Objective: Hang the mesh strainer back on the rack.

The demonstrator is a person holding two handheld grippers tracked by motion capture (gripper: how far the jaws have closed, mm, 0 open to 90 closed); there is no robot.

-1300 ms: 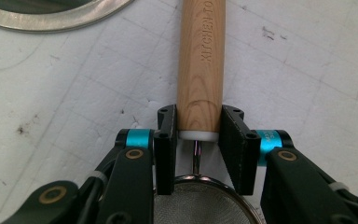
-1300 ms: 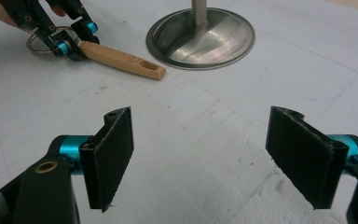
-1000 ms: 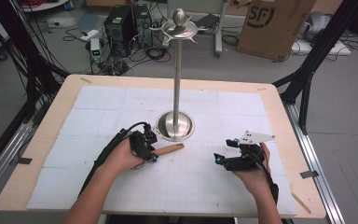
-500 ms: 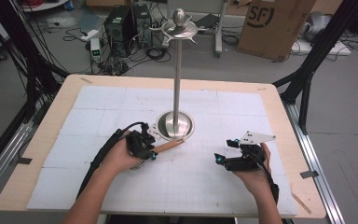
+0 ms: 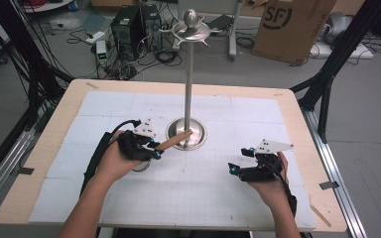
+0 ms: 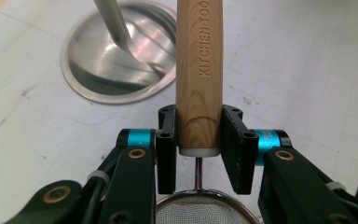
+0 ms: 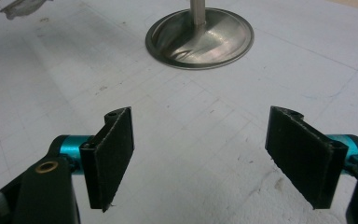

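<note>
Strainer's wooden handle [image 6: 199, 74] sits clamped in our left gripper [image 6: 199, 148] beside the stand base [image 5: 186, 134] — our right gripper [image 7: 213, 156] gapes wide, holding nothing.

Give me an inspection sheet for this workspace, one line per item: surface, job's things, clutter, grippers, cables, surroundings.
Surface: white gridded mat on a wooden table, faint smudges.
Job's things: strainer with wooden handle and mesh bowl; steel hanging stand, its round base on the mat.
Clutter: nothing seen on the mat.
Grippers: left gripper shut on the strainer's handle, handle tip over the stand's base; right gripper open, holding nothing, fingers wide apart above the mat.
Cables: a black cable trails along the left forearm.
Surroundings: cardboard box, computer tower, loose floor wiring.
</note>
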